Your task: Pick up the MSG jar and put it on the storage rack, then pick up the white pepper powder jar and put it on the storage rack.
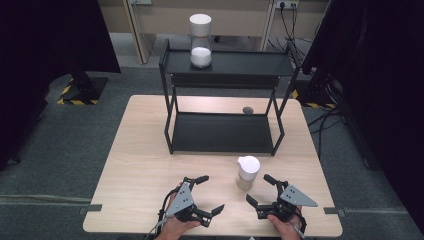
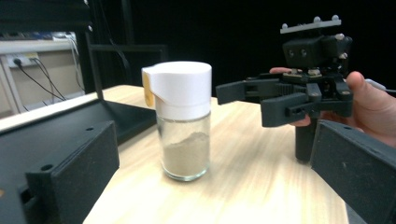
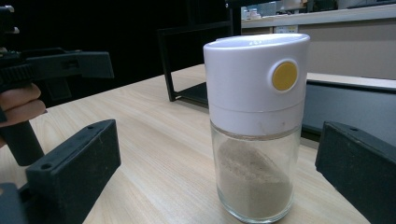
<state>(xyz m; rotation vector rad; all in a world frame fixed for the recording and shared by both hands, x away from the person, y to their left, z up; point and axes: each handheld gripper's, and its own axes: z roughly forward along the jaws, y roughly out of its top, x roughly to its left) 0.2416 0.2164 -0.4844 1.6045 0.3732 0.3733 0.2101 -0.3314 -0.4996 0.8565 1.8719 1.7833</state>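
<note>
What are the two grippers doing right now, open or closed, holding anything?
Left gripper: open, holding nothing.
Right gripper: open, holding nothing, beside the shaker jar.

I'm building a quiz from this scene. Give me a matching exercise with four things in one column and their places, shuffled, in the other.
Things:
1. hourglass
2. spice jar
3. small grey object
4. left tongs

Places:
A. on the table, behind the rack's right rear leg
B. near the table's front edge, left of the jar, jaws open
C. on the rack's top shelf
D. on the table, in front of the rack

Pairs: 1-C, 2-D, 3-A, 4-B
</note>
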